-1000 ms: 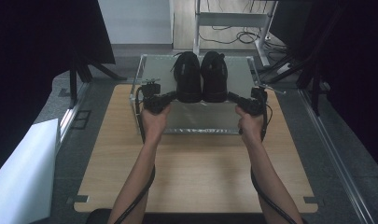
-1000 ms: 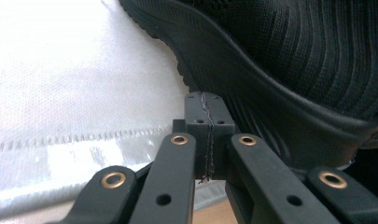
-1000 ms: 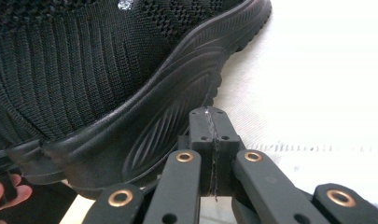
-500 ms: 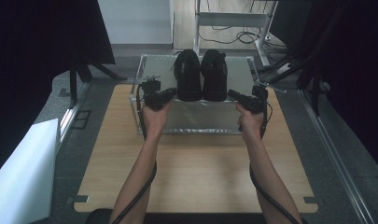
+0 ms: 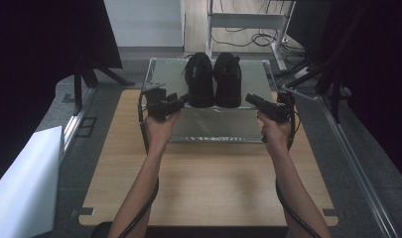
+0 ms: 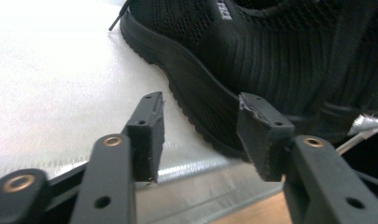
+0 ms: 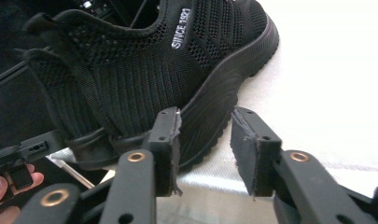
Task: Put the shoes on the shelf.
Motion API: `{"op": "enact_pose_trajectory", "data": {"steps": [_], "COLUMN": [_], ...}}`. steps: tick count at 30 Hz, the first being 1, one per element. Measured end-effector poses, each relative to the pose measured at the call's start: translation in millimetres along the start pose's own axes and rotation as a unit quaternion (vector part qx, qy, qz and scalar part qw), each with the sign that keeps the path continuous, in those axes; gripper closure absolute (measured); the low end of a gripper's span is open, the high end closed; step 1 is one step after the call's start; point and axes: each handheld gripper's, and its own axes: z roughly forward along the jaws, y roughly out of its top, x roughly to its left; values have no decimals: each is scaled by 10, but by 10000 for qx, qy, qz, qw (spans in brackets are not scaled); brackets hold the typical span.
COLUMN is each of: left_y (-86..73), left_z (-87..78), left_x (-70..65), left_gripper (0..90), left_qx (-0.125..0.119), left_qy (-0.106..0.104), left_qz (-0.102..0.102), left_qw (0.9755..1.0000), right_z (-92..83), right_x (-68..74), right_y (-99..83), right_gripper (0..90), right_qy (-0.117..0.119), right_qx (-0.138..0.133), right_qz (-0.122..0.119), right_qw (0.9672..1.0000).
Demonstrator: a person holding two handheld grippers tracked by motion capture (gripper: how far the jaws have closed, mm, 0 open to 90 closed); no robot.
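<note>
in the high view a pair of black shoes [image 5: 213, 79] stands side by side at the upper middle of the frame, on the pale top of a metal rack [image 5: 208, 124] at the far end of the wooden table [image 5: 203, 183]. the left gripper [image 5: 176, 101] sits just left of the pair's near end and the right gripper [image 5: 252, 99] just right of it, each pointing inward at a heel. both have just been opening: in the left gripper view the jaws stand spread before the sole of the left shoe [image 6: 270, 60] with nothing pinched, and in the right gripper view they stand spread before the right shoe [image 7: 177, 65], gripping nothing
</note>
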Motion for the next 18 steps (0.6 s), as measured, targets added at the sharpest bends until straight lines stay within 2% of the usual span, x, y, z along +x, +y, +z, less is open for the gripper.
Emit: {"op": "enact_pose_trajectory", "data": {"steps": [3,8,14,18], "left_y": [-70,-189,-327,-426], "left_z": [-54,-151,-289,-360], "left_x": [3,9,43,44], "left_gripper": [439,370,323,277], "left_qx": [-16,-14,11,88], "left_qy": [-58,-106,-404,-346], "left_qz": [22,159,195,390], "left_qw": [10000,9998,9990,9986], "right_z": [-82,-184,-289,-355], "right_x": [-20,-49,-45,-22], "right_y": [-28,-104,-219,-313], "right_gripper": [565,519,481,461], "right_qy": [84,106,48,81], "right_qx": [3,50,159,229], "right_qz": [-42,-276,-814,-1082], "right_qw": [10000,9996,9965,9938]}}
